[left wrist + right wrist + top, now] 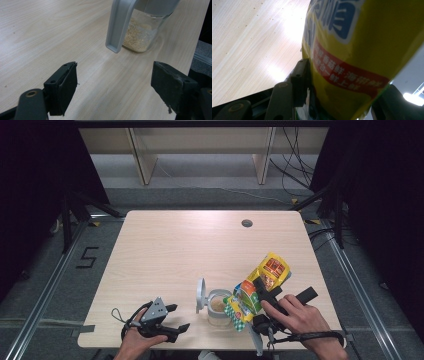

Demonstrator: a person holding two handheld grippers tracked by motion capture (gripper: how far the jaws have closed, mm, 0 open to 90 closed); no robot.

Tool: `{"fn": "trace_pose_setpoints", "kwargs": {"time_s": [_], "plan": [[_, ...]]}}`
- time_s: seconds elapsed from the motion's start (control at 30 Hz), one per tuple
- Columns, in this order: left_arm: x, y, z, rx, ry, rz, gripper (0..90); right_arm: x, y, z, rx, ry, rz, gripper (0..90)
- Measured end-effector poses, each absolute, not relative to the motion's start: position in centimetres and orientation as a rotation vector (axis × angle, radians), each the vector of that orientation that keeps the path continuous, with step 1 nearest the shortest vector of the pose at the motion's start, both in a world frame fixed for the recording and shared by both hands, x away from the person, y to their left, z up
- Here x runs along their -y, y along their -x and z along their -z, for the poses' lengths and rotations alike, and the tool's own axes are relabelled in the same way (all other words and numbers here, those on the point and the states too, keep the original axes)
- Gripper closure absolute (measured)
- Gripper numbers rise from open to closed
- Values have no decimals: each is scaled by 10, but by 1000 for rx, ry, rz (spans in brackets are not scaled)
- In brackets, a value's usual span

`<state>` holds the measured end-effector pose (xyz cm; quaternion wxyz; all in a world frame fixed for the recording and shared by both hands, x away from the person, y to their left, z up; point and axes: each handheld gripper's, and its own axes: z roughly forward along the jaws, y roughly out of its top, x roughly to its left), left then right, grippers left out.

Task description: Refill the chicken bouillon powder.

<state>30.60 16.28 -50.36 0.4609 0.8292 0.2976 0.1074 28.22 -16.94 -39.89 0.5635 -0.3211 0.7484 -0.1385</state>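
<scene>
A yellow snack bag [256,287] with red, green and blue print is tilted over a small clear jar [218,307], its torn lower end at the jar's mouth. My right gripper [272,292] is shut on the bag; in the right gripper view both black jaws press on the yellow bag [362,50]. The jar holds pale crumbs [137,37], and its grey hinged lid [200,295] stands open on the left side. My left gripper [177,317] rests on the table left of the jar, jaws open and nothing between them [113,87].
The light wooden table [175,250] has a round cable hole [246,223] near its far edge. Both grippers and the jar sit close to the table's near edge. Shelving and cables lie on the floor beyond the table.
</scene>
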Motion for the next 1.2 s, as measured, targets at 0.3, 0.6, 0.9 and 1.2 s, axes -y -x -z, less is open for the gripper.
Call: {"fn": "trace_pose_setpoints", "kwargs": {"time_s": [0.3, 0.6, 0.9, 1.2], "plan": [[-163, -306, 504, -733, -2038, -262, 206, 170, -282, 399, -1758, 756, 328, 543], [-162, -305, 504, -737, -2024, -254, 206, 170, -282, 398, -1750, 756, 330, 543], [-162, -305, 504, -738, -2024, -256, 206, 170, -282, 398, -1761, 755, 325, 544], [-161, -304, 504, -745, -2006, -245, 206, 170, -282, 397, -1754, 749, 322, 553]]}}
